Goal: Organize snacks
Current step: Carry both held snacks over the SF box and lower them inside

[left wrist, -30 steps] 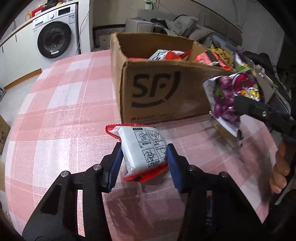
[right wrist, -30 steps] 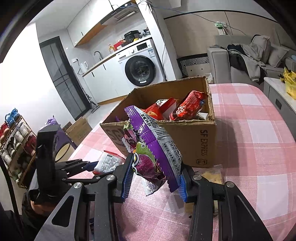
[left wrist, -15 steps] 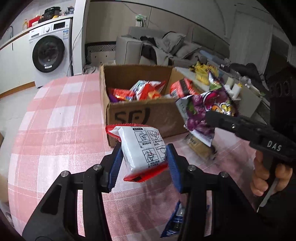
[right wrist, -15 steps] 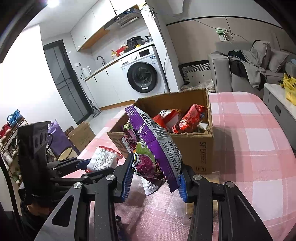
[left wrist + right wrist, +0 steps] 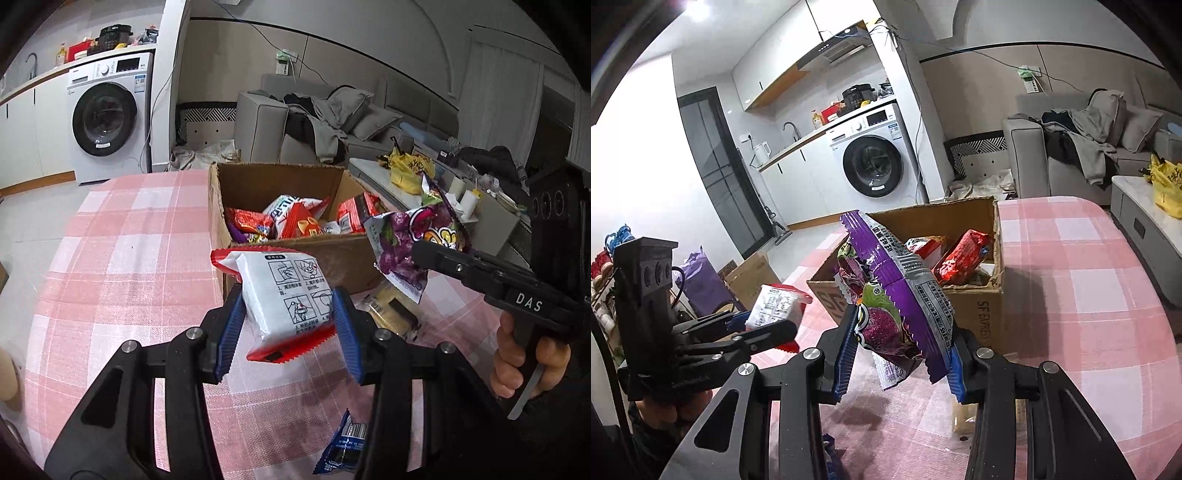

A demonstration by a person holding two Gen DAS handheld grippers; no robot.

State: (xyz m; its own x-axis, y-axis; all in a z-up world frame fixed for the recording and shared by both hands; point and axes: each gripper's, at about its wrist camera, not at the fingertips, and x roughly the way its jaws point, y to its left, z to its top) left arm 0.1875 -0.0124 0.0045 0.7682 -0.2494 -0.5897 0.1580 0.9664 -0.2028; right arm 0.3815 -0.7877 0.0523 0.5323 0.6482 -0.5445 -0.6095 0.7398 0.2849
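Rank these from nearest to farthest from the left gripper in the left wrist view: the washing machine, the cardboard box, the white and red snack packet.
1. White and red snack packet: clamped between the left gripper's fingers.
2. Brown cardboard box: just ahead on the table.
3. White washing machine: far left, against the wall.

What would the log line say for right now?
left gripper: shut on white snack pack | right gripper: shut on purple snack bag | both held before cardboard box

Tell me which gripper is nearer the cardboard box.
Right, though only slightly. The right gripper holds its purple bag up by the cardboard box's near corner; the left gripper holds its white packet just short of the front wall.
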